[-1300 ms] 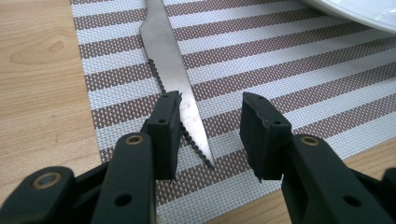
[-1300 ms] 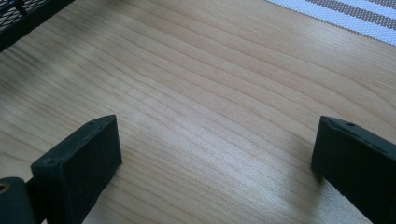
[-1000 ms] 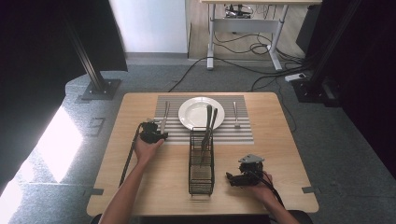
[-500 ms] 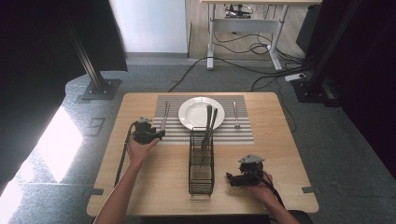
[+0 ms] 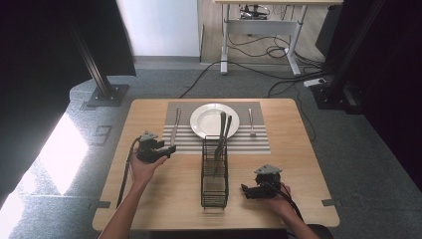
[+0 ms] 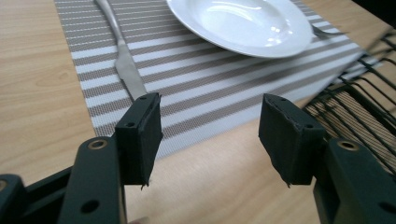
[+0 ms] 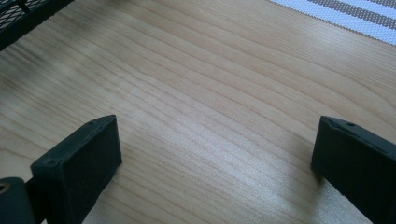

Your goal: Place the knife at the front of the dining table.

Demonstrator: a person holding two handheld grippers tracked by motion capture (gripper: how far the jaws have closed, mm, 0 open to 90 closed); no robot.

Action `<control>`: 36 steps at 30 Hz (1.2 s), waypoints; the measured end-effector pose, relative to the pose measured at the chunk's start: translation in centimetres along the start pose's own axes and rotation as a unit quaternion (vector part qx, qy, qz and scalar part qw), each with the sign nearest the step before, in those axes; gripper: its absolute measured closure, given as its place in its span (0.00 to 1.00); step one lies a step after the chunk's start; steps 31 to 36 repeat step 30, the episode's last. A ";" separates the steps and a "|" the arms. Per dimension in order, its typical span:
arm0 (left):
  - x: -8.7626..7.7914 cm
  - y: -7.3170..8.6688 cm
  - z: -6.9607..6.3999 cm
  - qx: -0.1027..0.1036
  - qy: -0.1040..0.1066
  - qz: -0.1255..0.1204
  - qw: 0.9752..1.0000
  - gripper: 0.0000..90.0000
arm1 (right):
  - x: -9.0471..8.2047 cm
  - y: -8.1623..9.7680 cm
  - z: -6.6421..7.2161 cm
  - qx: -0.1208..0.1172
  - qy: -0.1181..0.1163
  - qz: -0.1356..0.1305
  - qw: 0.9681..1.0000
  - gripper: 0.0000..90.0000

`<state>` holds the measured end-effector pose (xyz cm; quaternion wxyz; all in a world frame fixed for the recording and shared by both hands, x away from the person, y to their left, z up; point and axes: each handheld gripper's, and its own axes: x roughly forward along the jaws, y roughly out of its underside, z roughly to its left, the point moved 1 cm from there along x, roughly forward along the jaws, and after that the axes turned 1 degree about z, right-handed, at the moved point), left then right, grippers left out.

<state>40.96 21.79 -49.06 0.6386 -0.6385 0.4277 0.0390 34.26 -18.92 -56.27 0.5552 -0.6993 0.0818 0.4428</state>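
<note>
Left gripper, jaws wide, empty, at the striped placemat's lower-left corner near the knife. Right gripper, lower right, wide over bare tabletop.

The big wooden table stands on a grey carpet floor. Behind the table, far back, is a white wall panel. Next to that panel, to the right, stands a desk with white legs, and black cables lie on the floor under it and run toward the table. To the left of the table a black post stands on a flat foot. Bright light falls on the floor left of the table. Dark screens stand to the right.
</note>
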 end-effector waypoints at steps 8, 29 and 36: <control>-3.1 1.6 -1.4 -0.006 0.016 -0.016 1.000 0.34 | 0.0 0.0 0.0 0.000 0.000 0.000 1.000 0.01; -5.2 3.9 -2.4 0.022 0.033 0.001 0.999 0.27 | 0.0 0.0 0.0 -0.001 -0.001 0.001 1.000 0.01; -5.2 3.9 -2.4 0.022 0.032 0.001 0.999 0.27 | 0.0 0.0 0.0 -0.001 -0.001 0.000 1.000 0.01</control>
